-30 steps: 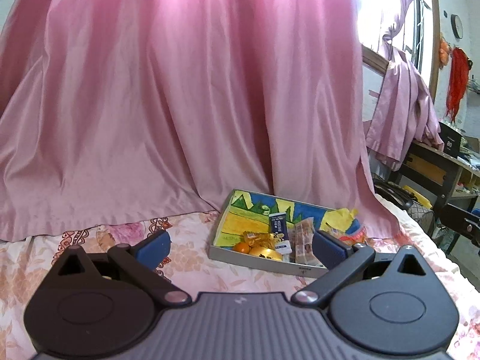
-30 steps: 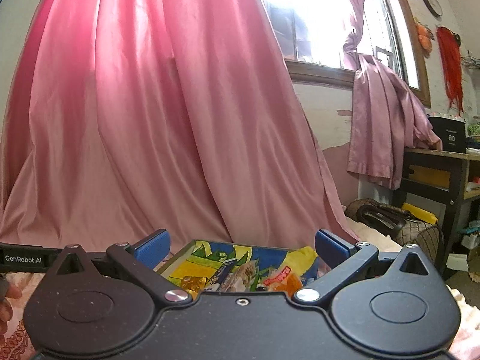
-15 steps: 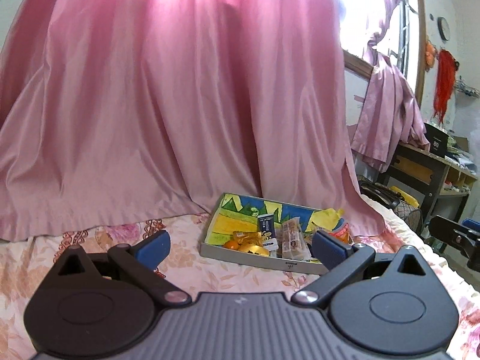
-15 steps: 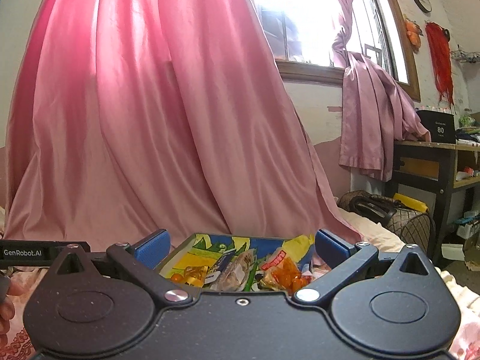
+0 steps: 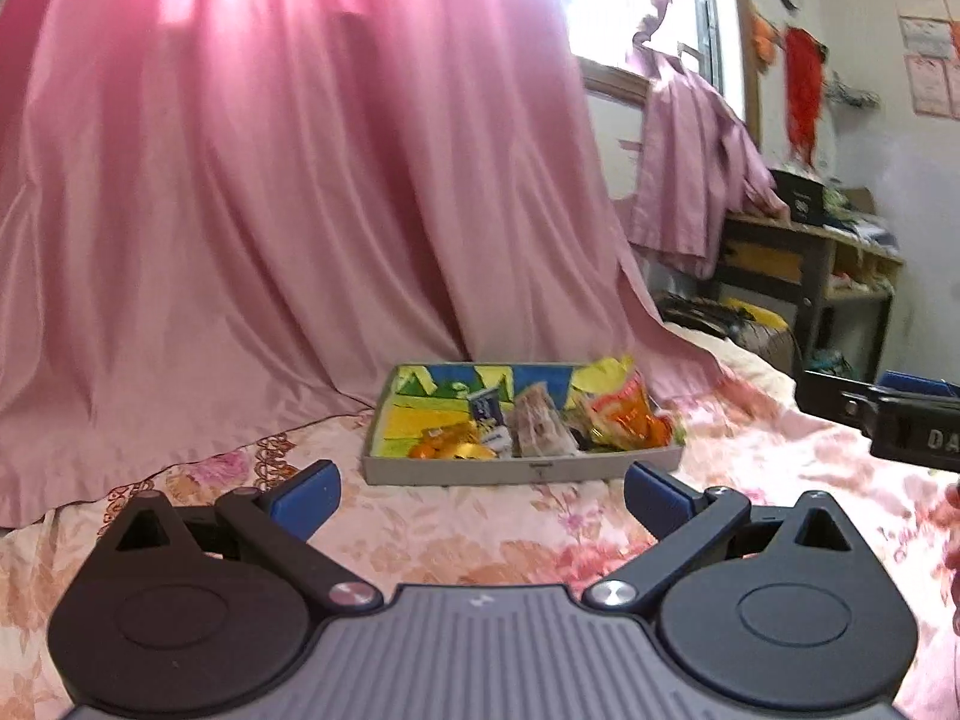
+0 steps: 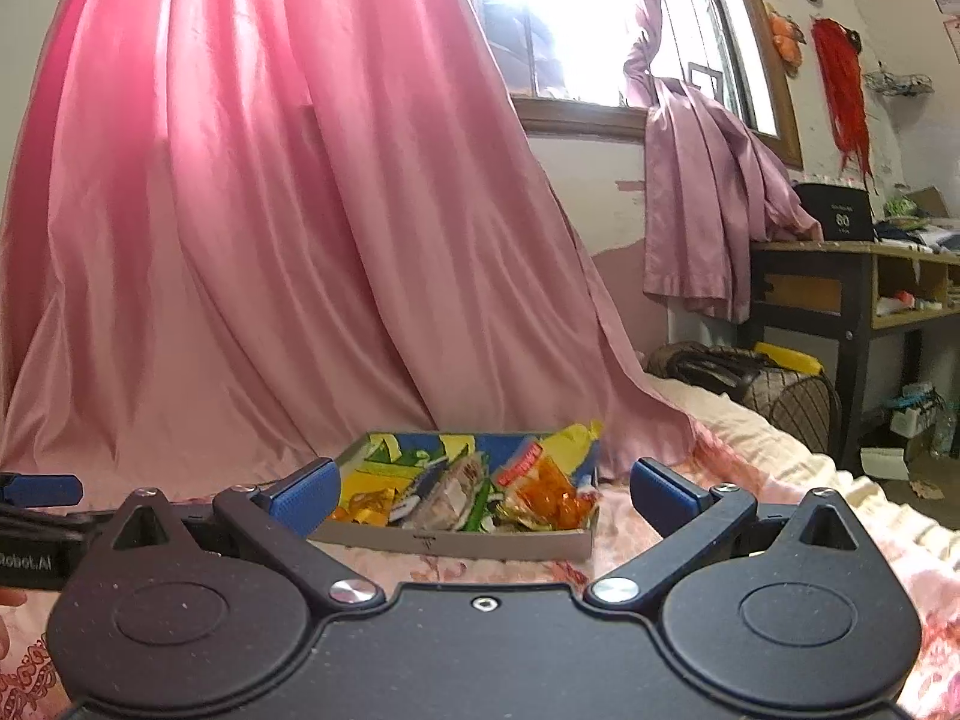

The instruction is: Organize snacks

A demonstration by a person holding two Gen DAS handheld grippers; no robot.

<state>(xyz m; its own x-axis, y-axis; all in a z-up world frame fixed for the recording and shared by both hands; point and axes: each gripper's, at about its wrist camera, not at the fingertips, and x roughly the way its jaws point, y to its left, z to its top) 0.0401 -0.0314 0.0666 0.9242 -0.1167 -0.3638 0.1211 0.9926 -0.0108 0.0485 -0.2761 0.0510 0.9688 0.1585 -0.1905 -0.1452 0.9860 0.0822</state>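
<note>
From the left wrist view, we hold the left tongs (image 5: pixel 482 495) spread wide with nothing between them, low over the flowered bed (image 5: pixel 468 534). The tray (image 5: pixel 522 471) of snacks lies straight ahead of us, near but apart from the fingertips, resting on the bed at the foot of the pink curtain (image 5: pixel 300 210). Its long side runs across our line of sight, left to right. Inside we make out an orange packet (image 5: pixel 627 414) toward the right end, a pale wrapped bar (image 5: pixel 537 426) in the middle lying front to back, and a small blue packet (image 5: pixel 486 408) just left of it. The right tongs (image 5: pixel 900 414) show at the far right edge, off to the side of the tray.

From the right wrist view, the right tongs (image 6: pixel 482 495) are also spread wide and hold nothing. The tray (image 6: pixel 480 543) sits ahead and between the fingers, and it looks closer here than in the other view, so we judge the right hand the nearer one. The orange packet (image 6: pixel 549 489) lies toward the right end, nearly centred between the fingers. The left tongs (image 6: pixel 42 489) reach in at the far left edge.
</note>
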